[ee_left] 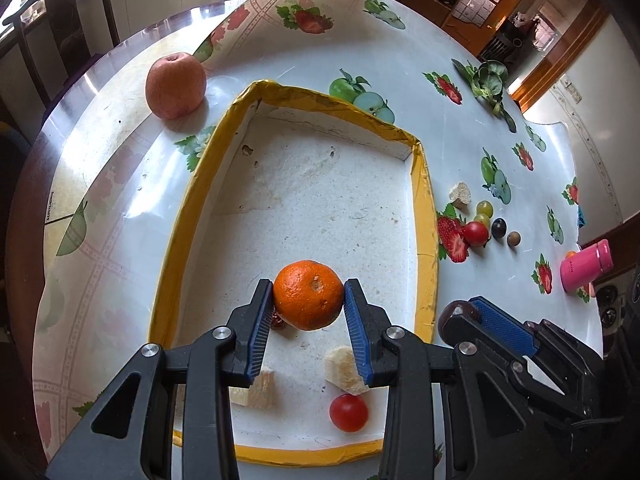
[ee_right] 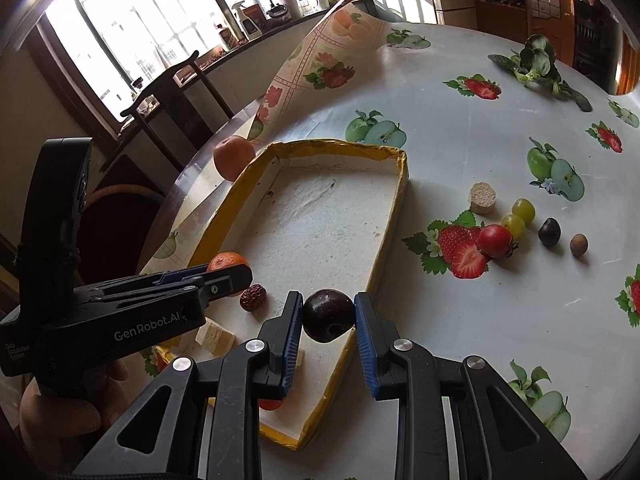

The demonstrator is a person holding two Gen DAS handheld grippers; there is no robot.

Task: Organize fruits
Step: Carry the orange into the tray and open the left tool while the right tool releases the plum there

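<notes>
My left gripper [ee_left: 309, 298] is shut on an orange mandarin [ee_left: 309, 294] and holds it over the near end of the yellow-rimmed white tray [ee_left: 426, 216]. My right gripper [ee_right: 328, 314] is shut on a dark plum [ee_right: 328, 314] above the tray's right rim [ee_right: 390, 224]; it also shows in the left wrist view [ee_left: 460, 314]. In the tray lie a cherry tomato [ee_left: 349, 412], pale fruit chunks [ee_left: 344, 368] and a red date [ee_right: 253, 298]. An apple [ee_left: 175, 85] sits on the table left of the tray.
Right of the tray lie a cherry tomato [ee_right: 495, 241], two green grapes [ee_right: 523, 210], a dark grape [ee_right: 549, 232], a brown longan [ee_right: 579, 244] and a beige porous chunk [ee_right: 483, 197]. Leafy greens [ee_right: 536, 62] lie at the far right. A pink bottle [ee_left: 586, 266] stands at the edge.
</notes>
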